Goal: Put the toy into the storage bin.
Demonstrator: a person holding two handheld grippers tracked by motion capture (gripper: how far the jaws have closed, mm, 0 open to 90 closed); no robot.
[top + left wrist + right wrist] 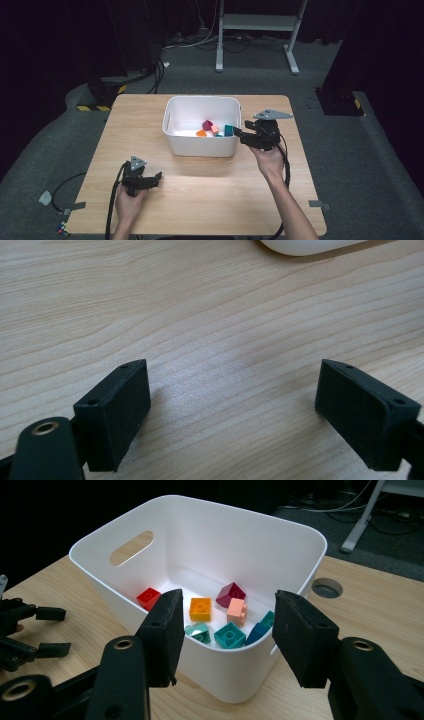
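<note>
White bin (200, 145) on wooden table (200, 195)

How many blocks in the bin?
7 visible: red, orange, maroon, peach, three teal by the near wall. The right tongs may hide more.

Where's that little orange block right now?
The orange block lies on the floor of the white bin, between the red block and the pink block in the right gripper view.
</note>
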